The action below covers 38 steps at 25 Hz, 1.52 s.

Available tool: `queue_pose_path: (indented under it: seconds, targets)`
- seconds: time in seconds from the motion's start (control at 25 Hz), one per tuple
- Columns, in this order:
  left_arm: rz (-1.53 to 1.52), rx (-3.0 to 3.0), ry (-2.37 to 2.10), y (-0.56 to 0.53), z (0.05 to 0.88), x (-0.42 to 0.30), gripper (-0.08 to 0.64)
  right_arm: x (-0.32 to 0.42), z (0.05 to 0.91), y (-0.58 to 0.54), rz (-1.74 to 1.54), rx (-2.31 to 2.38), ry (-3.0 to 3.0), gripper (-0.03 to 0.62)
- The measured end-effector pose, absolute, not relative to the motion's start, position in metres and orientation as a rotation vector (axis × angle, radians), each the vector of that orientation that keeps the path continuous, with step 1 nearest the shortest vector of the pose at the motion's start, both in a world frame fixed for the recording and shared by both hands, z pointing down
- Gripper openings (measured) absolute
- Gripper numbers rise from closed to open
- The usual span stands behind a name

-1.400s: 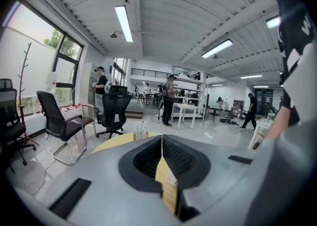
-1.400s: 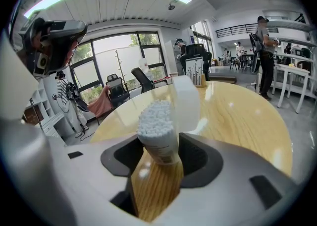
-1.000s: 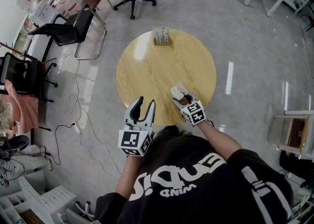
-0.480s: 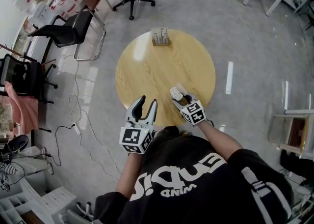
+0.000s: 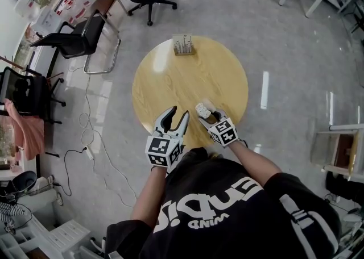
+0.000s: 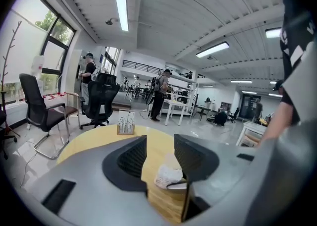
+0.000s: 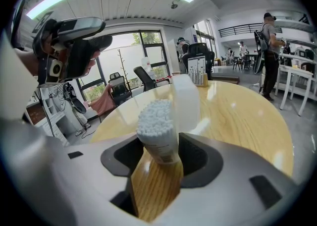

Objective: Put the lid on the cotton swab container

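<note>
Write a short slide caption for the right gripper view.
Right hand-held gripper grips the open cotton swab container; its lid stands behind it.

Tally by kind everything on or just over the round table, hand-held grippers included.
cotton swab container: 1
lid: 1
small stand: 1
left hand-held gripper and right hand-held gripper: 2
Total: 5
</note>
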<state>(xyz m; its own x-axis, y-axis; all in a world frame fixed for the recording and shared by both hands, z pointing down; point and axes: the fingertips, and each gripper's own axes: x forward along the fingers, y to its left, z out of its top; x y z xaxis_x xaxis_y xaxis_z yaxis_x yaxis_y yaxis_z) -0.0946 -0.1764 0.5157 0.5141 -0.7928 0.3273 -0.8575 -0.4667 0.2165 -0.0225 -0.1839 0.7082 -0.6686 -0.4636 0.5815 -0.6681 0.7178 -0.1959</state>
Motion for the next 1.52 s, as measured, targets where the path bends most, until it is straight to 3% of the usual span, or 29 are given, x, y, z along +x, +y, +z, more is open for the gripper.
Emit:
queue_pose_path:
  seconds: [0.76,1.52]
  targets:
    - [0.418,2.478,-1.087,-0.242,0.601,-0.026,0.164,-0.023,0.715,-0.183,0.538,0.856,-2.401,0.215]
    - [0.491,2.473,-0.968,-0.262,0.624,-0.010,0.166,-0.020,0.718,-0.183,0.547,0.847,-2.393,0.215]
